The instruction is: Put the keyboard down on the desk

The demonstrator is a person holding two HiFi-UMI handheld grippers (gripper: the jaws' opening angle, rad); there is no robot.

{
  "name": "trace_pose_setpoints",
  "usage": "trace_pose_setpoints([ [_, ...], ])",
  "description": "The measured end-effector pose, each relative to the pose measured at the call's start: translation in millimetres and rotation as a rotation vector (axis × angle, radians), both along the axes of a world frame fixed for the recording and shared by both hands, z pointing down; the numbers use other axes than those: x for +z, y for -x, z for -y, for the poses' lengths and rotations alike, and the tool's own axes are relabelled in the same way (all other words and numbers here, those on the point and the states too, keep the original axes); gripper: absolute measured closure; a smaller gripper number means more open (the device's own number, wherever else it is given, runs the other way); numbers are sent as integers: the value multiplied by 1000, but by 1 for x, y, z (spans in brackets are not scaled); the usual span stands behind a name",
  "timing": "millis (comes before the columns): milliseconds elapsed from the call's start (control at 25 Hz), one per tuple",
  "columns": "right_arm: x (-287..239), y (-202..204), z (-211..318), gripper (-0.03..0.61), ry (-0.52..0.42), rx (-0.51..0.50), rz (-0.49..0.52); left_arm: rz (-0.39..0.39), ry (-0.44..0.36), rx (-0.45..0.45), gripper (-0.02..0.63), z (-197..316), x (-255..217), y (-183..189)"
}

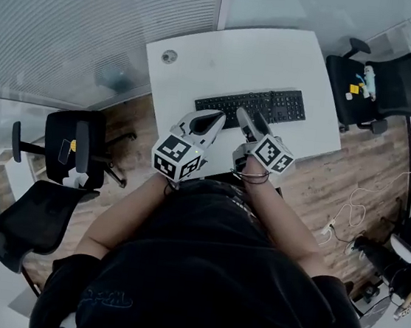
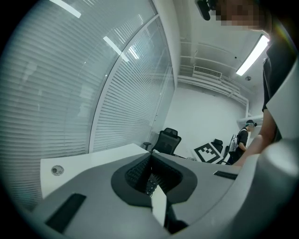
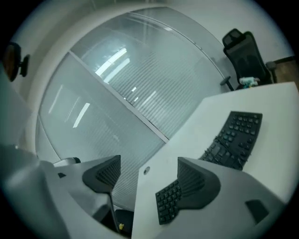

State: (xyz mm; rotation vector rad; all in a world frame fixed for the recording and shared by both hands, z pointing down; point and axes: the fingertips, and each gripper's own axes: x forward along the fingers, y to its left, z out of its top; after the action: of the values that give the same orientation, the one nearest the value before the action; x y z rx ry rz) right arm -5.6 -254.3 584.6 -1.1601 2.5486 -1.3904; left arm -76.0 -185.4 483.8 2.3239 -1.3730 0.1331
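Observation:
The black keyboard (image 1: 261,105) lies flat on the white desk (image 1: 203,59), close to its near edge. My left gripper (image 1: 212,120) hovers at the keyboard's left front corner with its tips together and nothing held. In the left gripper view the keys (image 2: 148,181) show through the hollow between the pads behind the joined tips (image 2: 150,158). My right gripper (image 1: 251,122) stands open just in front of the keyboard's middle. In the right gripper view the keyboard (image 3: 233,135) runs past the right finger, with the gripper (image 3: 147,172) holding nothing.
A round cable grommet (image 1: 169,56) sits at the desk's far left corner. Black office chairs stand left (image 1: 74,147) and right (image 1: 393,86) of the desk, the right one with small items on its seat. A glass wall with blinds (image 1: 97,20) lies behind. Cables (image 1: 348,210) trail on the wooden floor.

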Motion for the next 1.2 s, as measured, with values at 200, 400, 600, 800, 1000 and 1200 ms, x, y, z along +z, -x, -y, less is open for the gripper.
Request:
trace_pose_setpoints([
  [200, -70, 1, -17, 233, -247, -39, -47, 12, -78, 24, 598, -13, -26, -1],
  [400, -131, 9, -53, 399, -498, -99, -157, 23, -130, 35, 598, -36, -44, 6],
  [600, -165, 24, -89, 488, -659, -139, -217, 29, -157, 34, 598, -55, -53, 12],
  [800, -167, 32, -110, 546, -681, -151, -242, 30, -181, 38, 598, -65, -59, 15],
  [1000, -171, 31, -121, 555, -685, -151, -254, 26, -183, 65, 598, -76, -63, 8],
  [1200, -172, 23, -137, 555, -685, -143, -271, 18, -184, 79, 598, -90, -62, 0],
])
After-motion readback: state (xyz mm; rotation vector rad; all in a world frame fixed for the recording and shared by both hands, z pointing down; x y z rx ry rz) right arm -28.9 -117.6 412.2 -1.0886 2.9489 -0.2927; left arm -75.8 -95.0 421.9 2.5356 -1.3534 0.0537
